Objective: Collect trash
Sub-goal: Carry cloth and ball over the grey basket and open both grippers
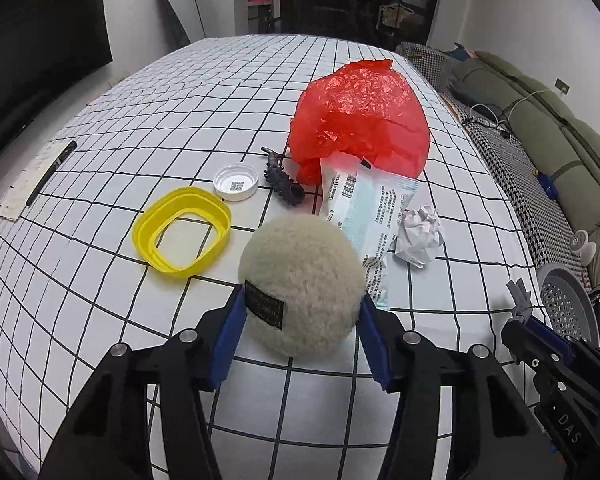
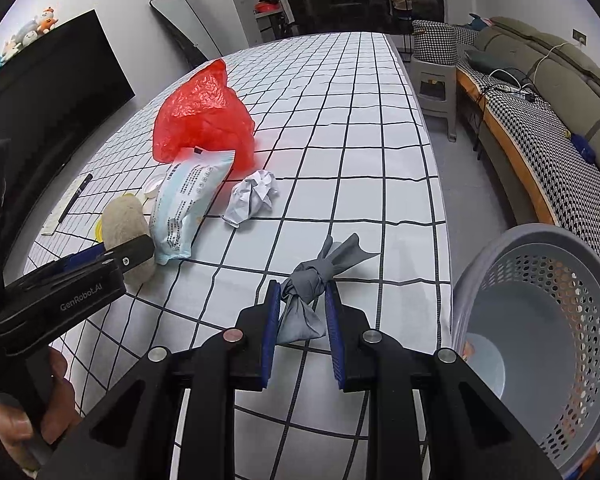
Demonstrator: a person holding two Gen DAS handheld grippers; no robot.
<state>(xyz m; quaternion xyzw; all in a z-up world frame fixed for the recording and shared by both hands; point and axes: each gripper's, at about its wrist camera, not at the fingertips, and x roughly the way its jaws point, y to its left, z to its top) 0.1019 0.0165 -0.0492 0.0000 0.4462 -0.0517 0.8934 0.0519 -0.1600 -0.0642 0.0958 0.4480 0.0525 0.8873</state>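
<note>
Left tool (image 1: 300,312) grips fuzzy ball (image 1: 300,280); right tool (image 2: 303,312) grips knotted cloth (image 2: 306,304)

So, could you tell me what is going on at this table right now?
A person is clearing trash with two handheld claws. The left claw is shut on a fuzzy beige ball; the right claw is shut on a knotted grey cloth, beside the grey basket. A red bag, printed packet and crumpled paper lie on the checked table.
</note>
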